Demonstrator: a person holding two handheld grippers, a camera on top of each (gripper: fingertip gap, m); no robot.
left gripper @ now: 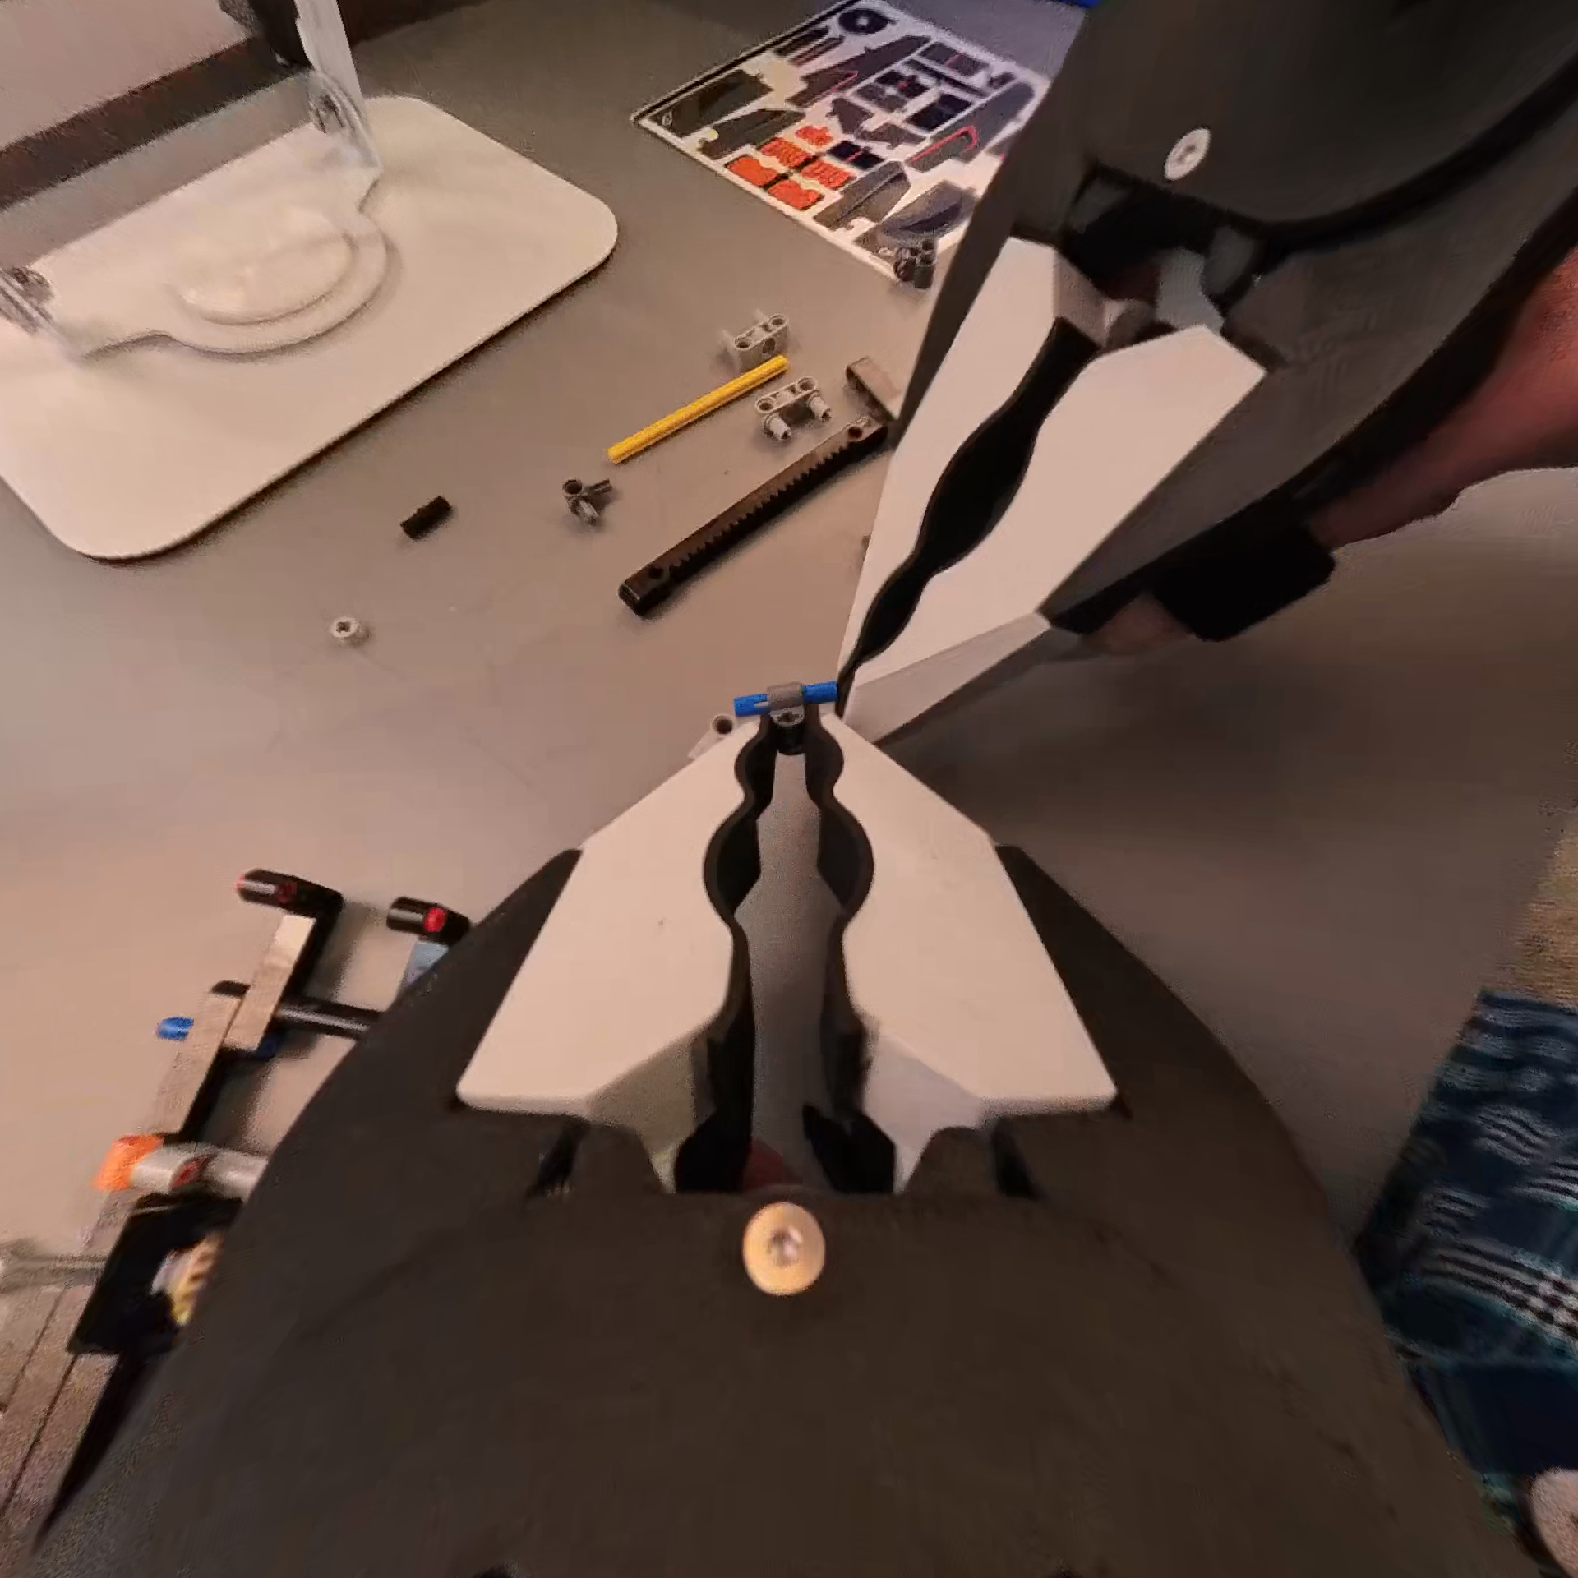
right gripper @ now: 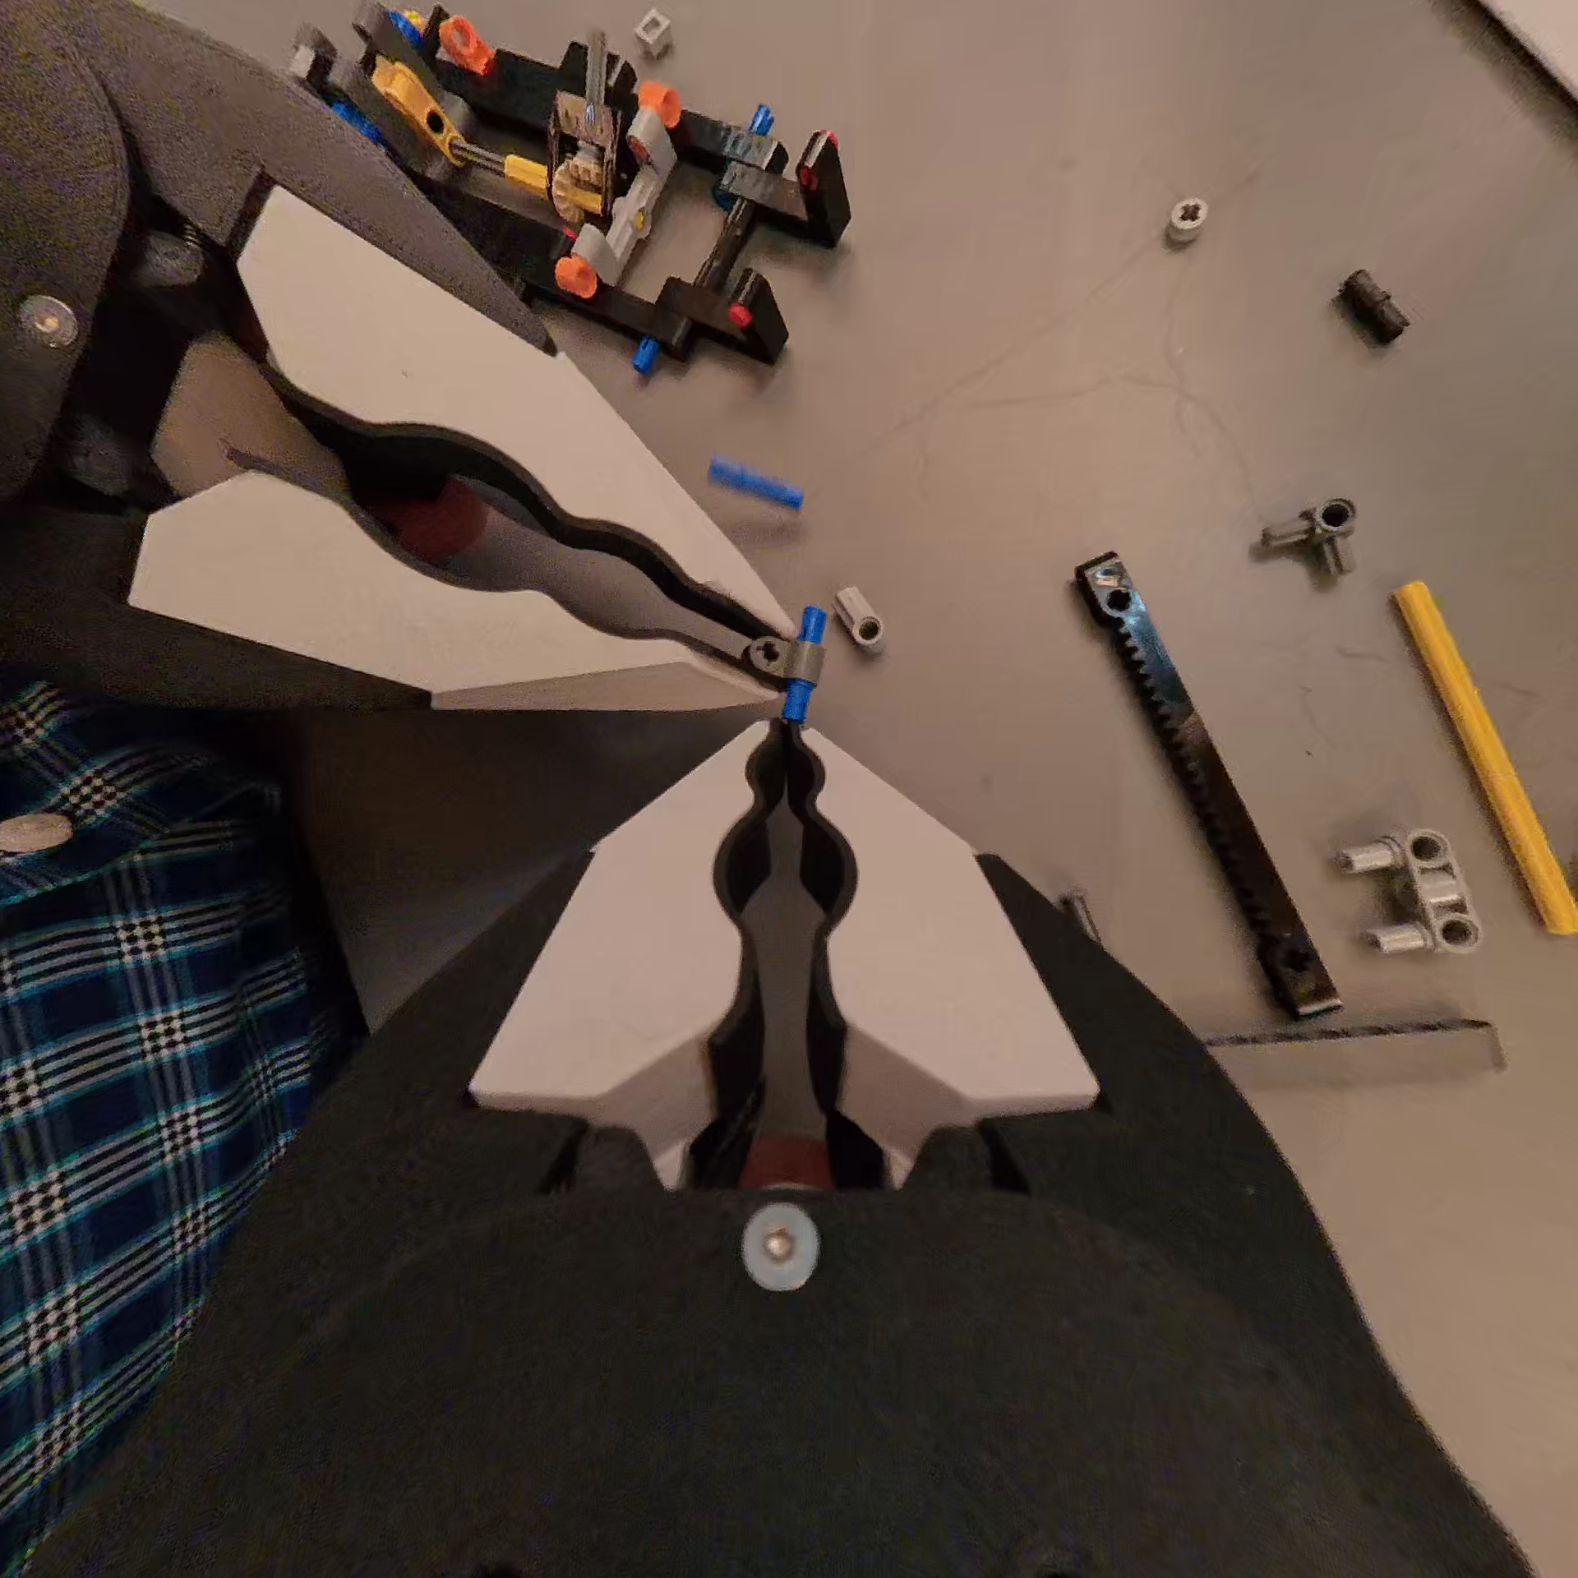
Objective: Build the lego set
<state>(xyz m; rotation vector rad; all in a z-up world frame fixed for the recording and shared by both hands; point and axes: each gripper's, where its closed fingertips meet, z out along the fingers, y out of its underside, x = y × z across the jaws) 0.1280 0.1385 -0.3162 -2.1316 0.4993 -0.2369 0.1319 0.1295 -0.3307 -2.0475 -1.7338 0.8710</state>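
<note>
My left gripper (left gripper: 790, 736) is shut on a small grey connector (left gripper: 787, 702) and holds it above the grey table. A blue pin (left gripper: 751, 704) runs through the connector. My right gripper (left gripper: 841, 683) comes in from the upper right, shut, with its tips pinching the pin's right end. In the right wrist view the right gripper (right gripper: 790, 733) meets the lower end of the blue pin (right gripper: 809, 628), and the left gripper (right gripper: 764, 656) holds the grey connector (right gripper: 807, 659) from the left. The partly built black chassis (right gripper: 598, 188) lies on the table beyond them.
Loose parts lie on the table: a black gear rack (right gripper: 1204, 786), a yellow axle (right gripper: 1481, 751), a grey double connector (right gripper: 1417, 892), another blue pin (right gripper: 756, 482), a grey sleeve (right gripper: 858, 619). A sticker sheet (left gripper: 854, 128) and a white stand base (left gripper: 256, 341) lie farther off.
</note>
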